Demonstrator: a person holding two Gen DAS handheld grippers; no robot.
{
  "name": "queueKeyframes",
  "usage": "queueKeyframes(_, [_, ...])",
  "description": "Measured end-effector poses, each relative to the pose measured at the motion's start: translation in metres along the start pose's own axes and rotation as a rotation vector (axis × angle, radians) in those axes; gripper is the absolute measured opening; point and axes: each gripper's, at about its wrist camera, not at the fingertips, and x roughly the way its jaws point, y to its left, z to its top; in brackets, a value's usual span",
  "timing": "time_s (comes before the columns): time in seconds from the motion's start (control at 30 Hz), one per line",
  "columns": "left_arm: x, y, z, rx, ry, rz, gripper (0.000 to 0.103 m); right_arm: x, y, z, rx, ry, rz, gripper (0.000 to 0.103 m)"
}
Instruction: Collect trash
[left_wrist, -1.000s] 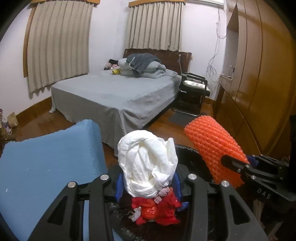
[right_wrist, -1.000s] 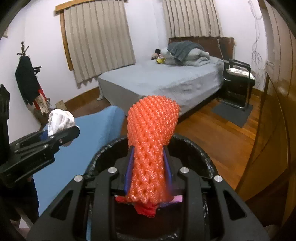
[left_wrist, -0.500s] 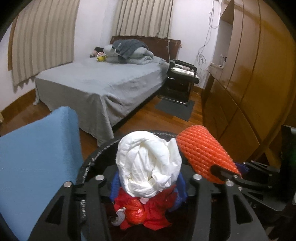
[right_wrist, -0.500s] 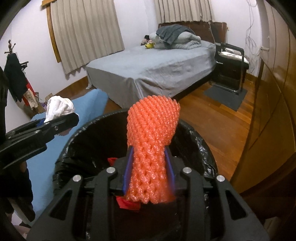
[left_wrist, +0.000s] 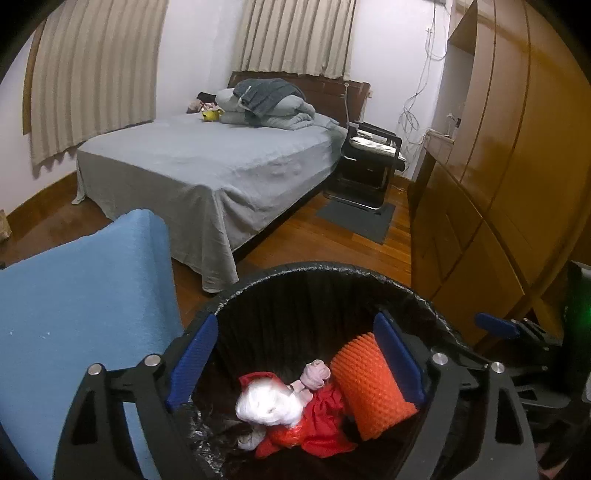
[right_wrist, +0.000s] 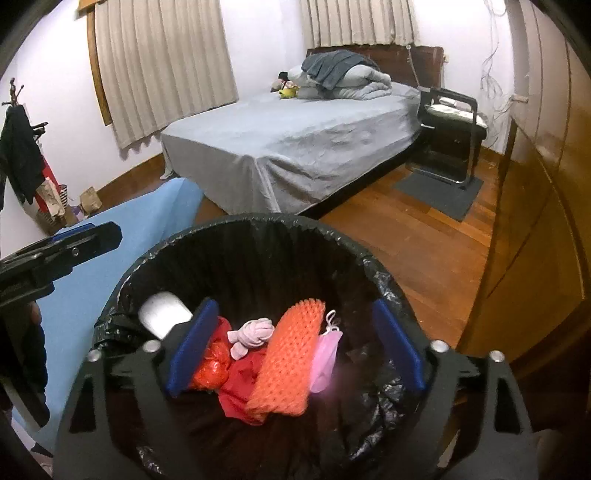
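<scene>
Over the bin, both grippers' jaws have just been opening, nothing between; no legible writing anywhere.

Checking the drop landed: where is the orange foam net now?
In both wrist views the orange foam net lies inside the black-lined bin, on the red bag, beside the pink bag.

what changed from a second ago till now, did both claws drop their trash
Yes. Both claws have just opened: the left claw let go of the white wad, the right claw released the orange foam net. Both pieces now lie in the black-lined bin on the red bag, nothing between the pads. Bed and blue cloth unchanged.
</scene>
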Motion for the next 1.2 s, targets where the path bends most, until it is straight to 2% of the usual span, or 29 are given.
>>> queueKeyframes(0.2, [-0.017, 0.005, 0.004, -0.007, -0.035, 0.031, 0.089, -0.017, 0.001, 0.007, 0.005, -0.025, 0.006, 0.092])
queueKeyframes(0.3, [-0.034, 0.01, 0.005, -0.013, -0.06, 0.058, 0.092, -0.027, 0.006, 0.014, 0.002, -0.04, 0.021, 0.096])
queueKeyframes(0.47, [-0.066, 0.023, 0.006, -0.033, -0.093, 0.125, 0.096, -0.051, 0.022, 0.028, -0.008, -0.07, 0.058, 0.097])
queueKeyframes(0.8, [-0.123, 0.047, -0.008, -0.089, -0.11, 0.243, 0.097, -0.089, 0.062, 0.046, -0.074, -0.1, 0.11, 0.098])
queueKeyframes(1.2, [-0.171, 0.04, -0.025, -0.071, -0.125, 0.302, 0.097, -0.123, 0.092, 0.041, -0.081, -0.114, 0.138, 0.098])
